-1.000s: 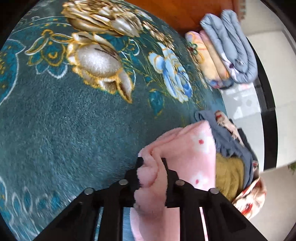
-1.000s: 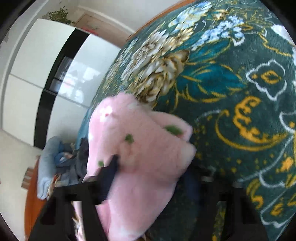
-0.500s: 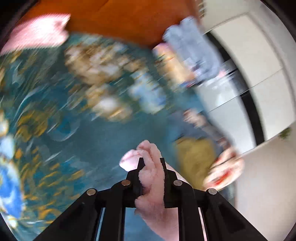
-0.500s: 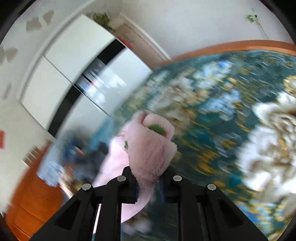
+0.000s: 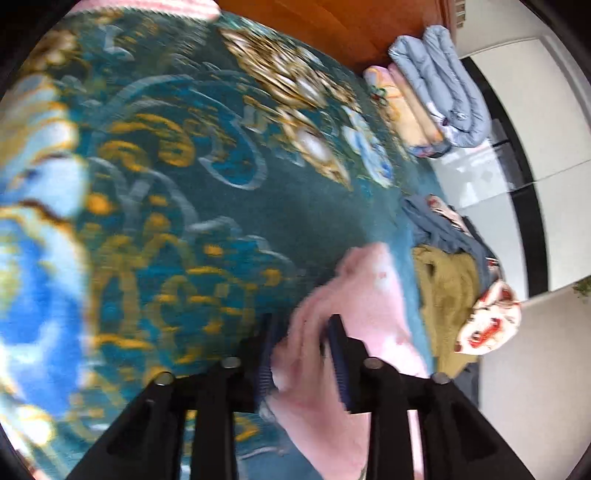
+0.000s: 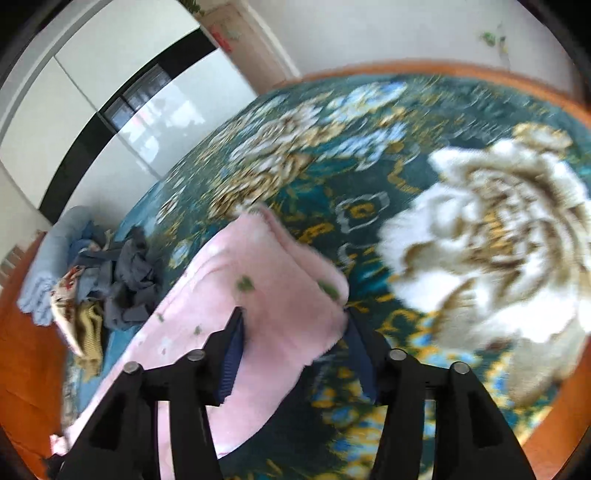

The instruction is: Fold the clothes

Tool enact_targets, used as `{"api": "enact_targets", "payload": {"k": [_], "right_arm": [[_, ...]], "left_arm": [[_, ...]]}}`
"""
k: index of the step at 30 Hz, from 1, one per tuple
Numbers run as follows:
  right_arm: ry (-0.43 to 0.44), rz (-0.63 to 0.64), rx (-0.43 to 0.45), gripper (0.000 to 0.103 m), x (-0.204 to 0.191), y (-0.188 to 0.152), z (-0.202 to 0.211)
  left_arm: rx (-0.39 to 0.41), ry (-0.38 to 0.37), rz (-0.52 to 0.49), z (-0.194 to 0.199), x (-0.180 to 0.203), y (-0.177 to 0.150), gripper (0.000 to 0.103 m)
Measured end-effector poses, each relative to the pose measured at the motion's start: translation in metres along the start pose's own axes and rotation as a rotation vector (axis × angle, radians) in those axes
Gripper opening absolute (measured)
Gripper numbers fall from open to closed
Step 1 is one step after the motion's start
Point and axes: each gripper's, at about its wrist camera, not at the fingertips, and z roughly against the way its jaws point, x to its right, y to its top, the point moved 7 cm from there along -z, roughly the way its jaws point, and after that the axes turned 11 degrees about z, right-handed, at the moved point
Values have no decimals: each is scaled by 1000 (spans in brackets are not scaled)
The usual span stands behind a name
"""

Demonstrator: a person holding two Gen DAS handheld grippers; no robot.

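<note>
A pink fleece garment (image 6: pixel 258 295) is lying on a teal blanket (image 5: pixel 303 214) patterned with gold and white flowers, which is covering the bed.

In the left wrist view, the left gripper (image 5: pixel 303 350) is sitting low over the blanket with a bunched fold of the pink fleece between its 2 ribbed blue pads (image 5: pixel 341 365). The jaws are standing a little apart around the fold, and the blur is making it hard to say whether they are pinching it or have let go, so I cannot tell. The rest of the garment is trailing toward the near right.

In the right wrist view, the right gripper (image 6: pixel 295 339) is spread wide, its 2 pads (image 6: pixel 232 354) standing on either side of the garment's thick folded corner without squeezing it. The fleece is lying flat there, running from the middle of the view down to the near left.

A heap of unfolded clothes (image 5: pixel 454 280), blue, mustard and a white piece with red print, is lying at the right edge of the bed, just beside the pink garment. Farther off, a stack of folded bedding (image 5: pixel 436 88), grey-blue on top, is resting by an orange wooden headboard (image 5: pixel 332 26). White wardrobe doors (image 6: pixel 92 92) with black trim are standing beyond the bed.
</note>
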Motion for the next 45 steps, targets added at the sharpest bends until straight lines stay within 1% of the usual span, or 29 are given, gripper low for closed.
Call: {"api": "enact_targets", "payload": {"k": [2, 4, 5, 7, 9, 11, 13, 14, 16, 18, 20, 25, 26, 27, 28, 30, 31, 32, 33, 35, 36, 38, 40, 41, 42, 44, 45], "right_arm": [[-63, 20, 41, 55, 0, 1, 17], [-90, 68, 66, 55, -19, 7, 31], [-71, 87, 67, 55, -35, 11, 34], [3, 133, 69, 55, -78, 19, 33], [91, 170, 48, 55, -124, 21, 23], [207, 190, -18, 55, -181, 13, 1], [335, 192, -127, 55, -233, -4, -30], [382, 194, -182, 55, -257, -13, -45], [360, 199, -286, 55, -285, -29, -74], [276, 208, -337, 55, -294, -36, -95], [192, 200, -365, 55, -296, -35, -112], [40, 191, -444, 54, -298, -37, -147], [18, 177, -462, 50, -296, -40, -152], [-4, 163, -480, 45, -293, -42, -156], [-24, 153, -494, 43, -291, -44, -160], [-49, 152, -491, 35, -288, -43, -162], [-60, 159, -492, 33, -287, -42, -163], [-71, 166, -493, 26, -286, -42, -163], [-80, 174, -494, 16, -284, -42, -163], [-71, 179, -493, 8, -281, -42, -162], [-54, 178, -489, 5, -280, -41, -160], [-24, 183, -474, 3, -279, -39, -153], [31, 176, -424, 3, -279, -29, -140], [53, 169, -399, 3, -280, -22, -135], [68, 169, -372, 0, -281, -14, -130], [62, 187, -317, 0, -283, 1, -123], [57, 193, -308, 0, -284, 4, -123]], "left_arm": [[69, 59, -48, 19, -4, 4, 37], [97, 98, -116, 33, 8, 2, 37], [101, 112, -145, 37, 16, 0, 38], [35, 102, -162, 18, 41, -16, 43], [-30, 92, -179, -1, 67, -31, 55], [-96, 82, -196, -20, 92, -47, 56], [-161, 72, -213, -38, 118, -62, 56], [-194, 66, -221, -47, 130, -70, 56], [-251, 61, -236, -64, 153, -84, 54], [-238, 97, -235, -71, 150, -85, 54], [-225, 133, -233, -78, 148, -86, 52], [-192, 222, -230, -94, 142, -87, 41], [-186, 240, -230, -97, 141, -88, 36], [-179, 258, -229, -100, 140, -88, 29], [-172, 275, -228, -104, 139, -89, 26], [-159, 311, -227, -110, 136, -89, 17], [-152, 329, -226, -113, 135, -90, 15], [-146, 347, -225, -116, 134, -90, 11], [-140, 358, -226, -118, 133, -90, 8], [-136, 330, -240, -115, 131, -90, 4], [-133, 314, -249, -112, 131, -91, 3], [-123, 282, -272, -105, 134, -91, 3], [-100, 238, -302, -96, 143, -88, 3], [-77, 229, -322, -91, 150, -86, 3], [-56, 219, -340, -87, 156, -84, 3], [-33, 205, -362, -86, 165, -81, 3], [-30, 201, -361, -87, 166, -80, 3]]}}
